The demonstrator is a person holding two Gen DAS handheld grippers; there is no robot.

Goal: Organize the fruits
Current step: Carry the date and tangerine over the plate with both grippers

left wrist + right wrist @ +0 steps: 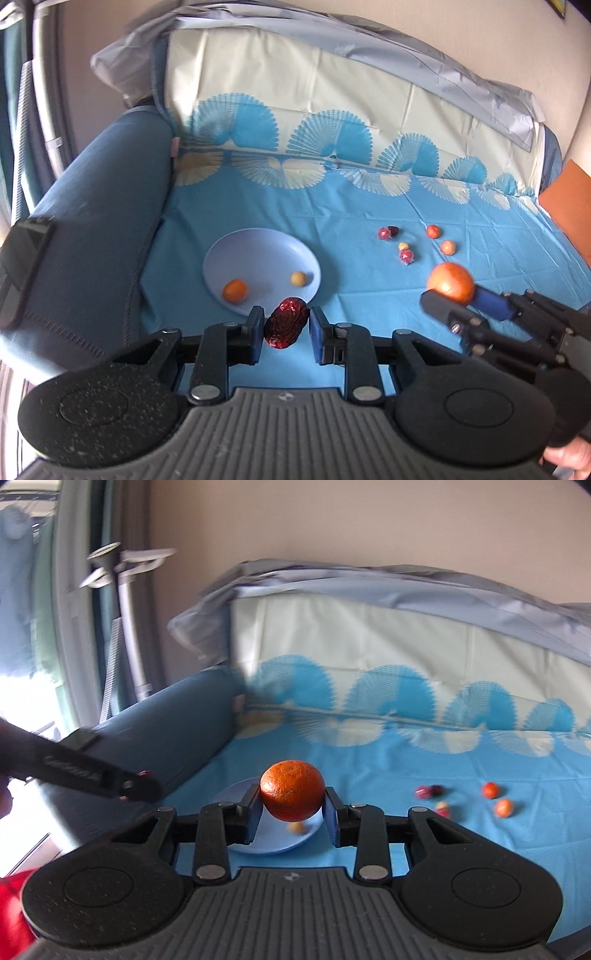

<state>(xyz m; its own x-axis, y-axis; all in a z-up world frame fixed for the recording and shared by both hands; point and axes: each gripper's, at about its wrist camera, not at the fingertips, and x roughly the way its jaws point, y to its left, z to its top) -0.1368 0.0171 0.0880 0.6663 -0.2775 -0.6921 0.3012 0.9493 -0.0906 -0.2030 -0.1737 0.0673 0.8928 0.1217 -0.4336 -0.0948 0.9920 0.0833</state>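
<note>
Left tongs (287,326) are clamped on a dark red, wrinkled date (286,322), the blue pads pressing it from both sides — it hangs just over the near rim of the plate (258,243). In the plate lie a small orange (234,291) on the left and a pale yellow ball (298,278) on the right, well apart from each other.

Right tongs (292,805) grip a large orange (292,790) between their pads, held above the blue cloth (406,771); in the right wrist view the plate (236,794) sits behind and below it, mostly hidden. From the left wrist view the same tongs (452,295) come in from the right, with the large orange (450,283) at their tip, to the right of the plate.

Farther back on the cloth (369,206) lies a loose cluster — a red wrapped fruit (406,255) with a pale ball (403,246) touching it, two small orange fruits (447,247) near each other on the right, and a red fruit (384,233) beside a dark one (394,230). The cloth covers a sofa seat; its fan-patterned edge runs up the backrest (295,74). The blue armrest (92,206) stands left of the plate.
</note>
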